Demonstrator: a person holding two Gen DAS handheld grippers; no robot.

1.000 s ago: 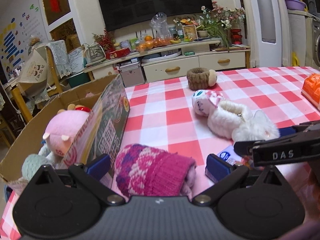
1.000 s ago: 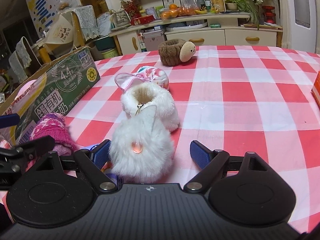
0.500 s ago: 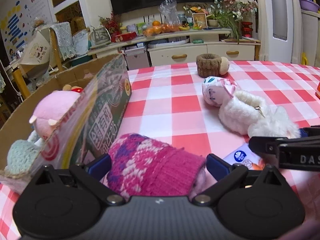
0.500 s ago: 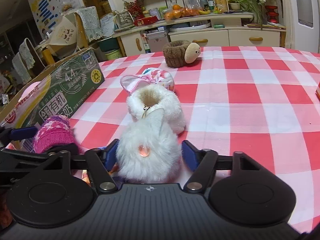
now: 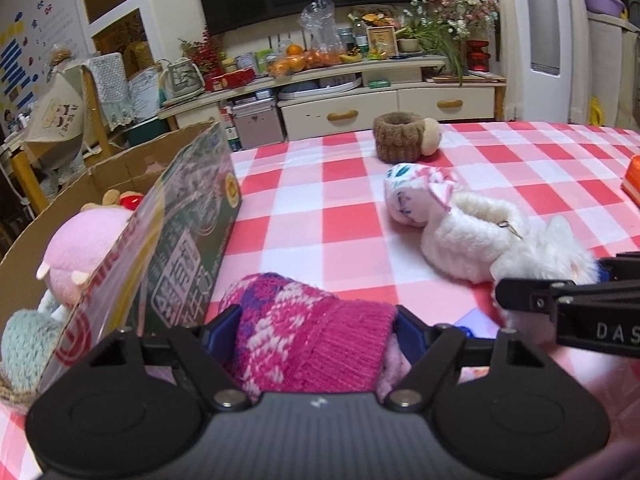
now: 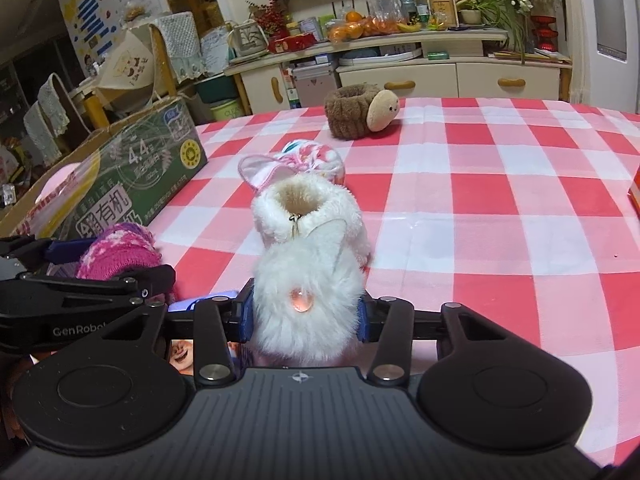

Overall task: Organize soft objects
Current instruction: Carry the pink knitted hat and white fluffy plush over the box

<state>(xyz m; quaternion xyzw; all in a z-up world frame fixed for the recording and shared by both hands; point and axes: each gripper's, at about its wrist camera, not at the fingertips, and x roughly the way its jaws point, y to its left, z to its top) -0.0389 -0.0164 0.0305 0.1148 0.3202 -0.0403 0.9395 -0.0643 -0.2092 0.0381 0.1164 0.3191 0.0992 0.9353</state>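
Observation:
A pink knitted piece (image 5: 304,340) lies on the checked tablecloth beside the cardboard box (image 5: 188,220). My left gripper (image 5: 316,324) straddles it, its jaws closing, and both blue pads touch the knit's sides. The white fluffy toy (image 6: 308,280) with a pink bead sits between the jaws of my right gripper (image 6: 304,312). Those jaws are closing too, and the pads squeeze the fur. The toy's far half (image 5: 472,244) rests on the cloth. Each view shows the other gripper's finger at its edge.
The box holds a pink plush (image 5: 84,248) and a teal knitted piece (image 5: 24,344). A flowered pouch (image 6: 316,160) and a brown plush ring (image 6: 360,114) lie farther along the table (image 6: 500,216). An orange thing (image 5: 632,178) sits at the right edge.
Both pairs of jaws have narrowed. The left gripper slid forward around the pink knit until its pads touched it. The right pads closed in from wide apart onto the white fluffy toy.

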